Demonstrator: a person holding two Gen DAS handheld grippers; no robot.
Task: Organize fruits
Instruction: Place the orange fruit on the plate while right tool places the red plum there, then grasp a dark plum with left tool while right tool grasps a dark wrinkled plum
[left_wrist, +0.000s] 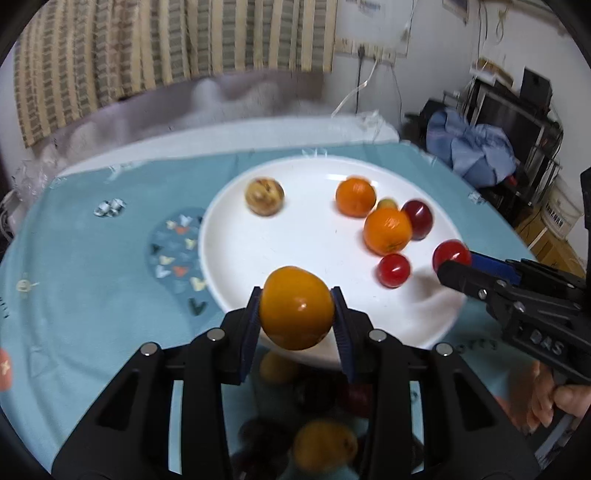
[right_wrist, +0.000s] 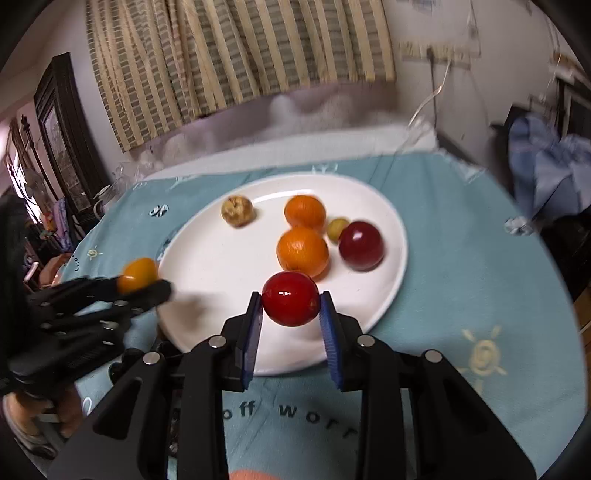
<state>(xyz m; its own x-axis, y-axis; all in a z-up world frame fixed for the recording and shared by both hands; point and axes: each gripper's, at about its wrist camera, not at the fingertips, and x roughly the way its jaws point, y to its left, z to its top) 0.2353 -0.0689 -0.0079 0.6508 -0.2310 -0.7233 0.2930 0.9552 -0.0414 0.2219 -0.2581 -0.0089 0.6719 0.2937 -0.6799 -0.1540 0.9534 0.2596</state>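
The left gripper (left_wrist: 297, 308) is clamped on a yellow-orange fruit (left_wrist: 296, 308), its blue pads pressing the fruit's two sides, and it hangs over the near rim of the white plate (left_wrist: 258, 254). The right gripper (right_wrist: 291, 304) is clamped in the same way on a glossy red fruit (right_wrist: 290, 303), held above the plate's near right part; in the left wrist view a second red fruit (left_wrist: 393, 270) lies on the plate just beside it. Further in sit two oranges (right_wrist: 303, 246), close together, with a dark red fruit (right_wrist: 361, 245) and a small greenish fruit (right_wrist: 337, 229) right beside them, and a pale brownish fruit (right_wrist: 238, 211) apart at the far left. The plate rests on a light blue cloth (right_wrist: 461, 266). Both tongs appear to be bringing fruit in to set down, so the step is placement. Doing it well probably means lowering each fruit until it touches the plate before letting go, since round fruit dropped from any height would likely roll off the shallow rim. The bare left half offers the yellow-orange fruit a clear spot; the red one is best set next to its twin, without nudging the oranges. The two tongs are near each other, so releasing one at a time seems safer.
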